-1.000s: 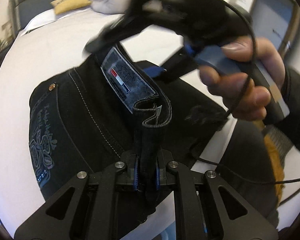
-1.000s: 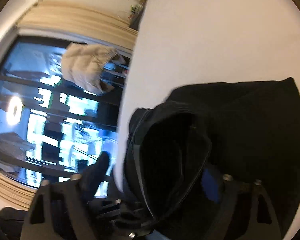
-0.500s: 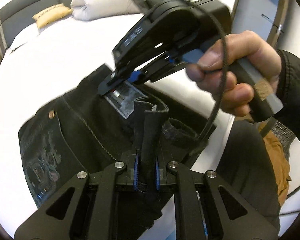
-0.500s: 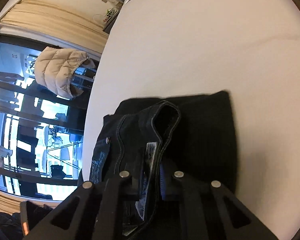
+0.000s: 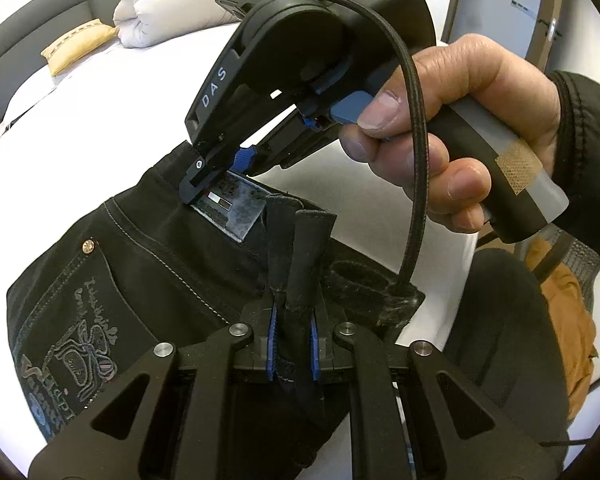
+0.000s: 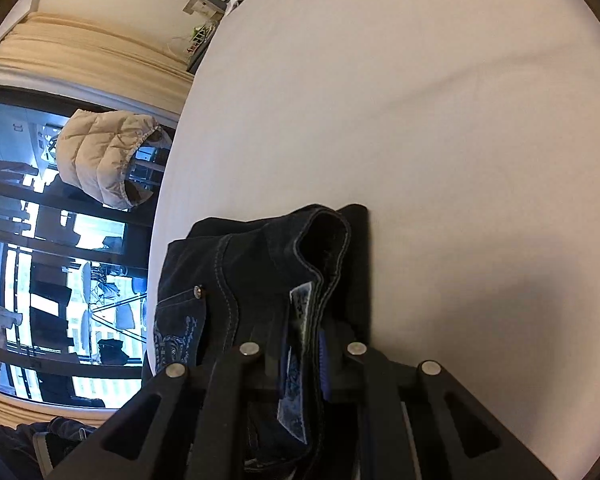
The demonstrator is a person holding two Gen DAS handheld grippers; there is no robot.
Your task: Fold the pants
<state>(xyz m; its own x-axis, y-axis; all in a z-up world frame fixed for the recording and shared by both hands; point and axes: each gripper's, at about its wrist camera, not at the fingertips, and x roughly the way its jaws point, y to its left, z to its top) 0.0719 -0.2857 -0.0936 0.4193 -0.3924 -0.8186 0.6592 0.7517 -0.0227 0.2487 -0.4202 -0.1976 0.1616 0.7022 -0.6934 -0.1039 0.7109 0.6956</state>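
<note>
Already bunched on the white bed (image 6: 440, 100), the black pants (image 5: 148, 280) were gripped at the waistband by both tools: the left gripper (image 5: 292, 354) clenched a fold of cloth, the right gripper (image 6: 302, 354) clamped beside the label (image 5: 230, 206). Judging by this, a fold was midway; next, both should carry the waistband across and lay it flat.

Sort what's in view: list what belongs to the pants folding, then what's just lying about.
In the job:
black pants, waistband pinched
left tool, shut on the pants
right tool, shut on the pants at the label
white bed under them

Lying about:
rolled duvet
yellow pillow
beige puffer jacket
</note>
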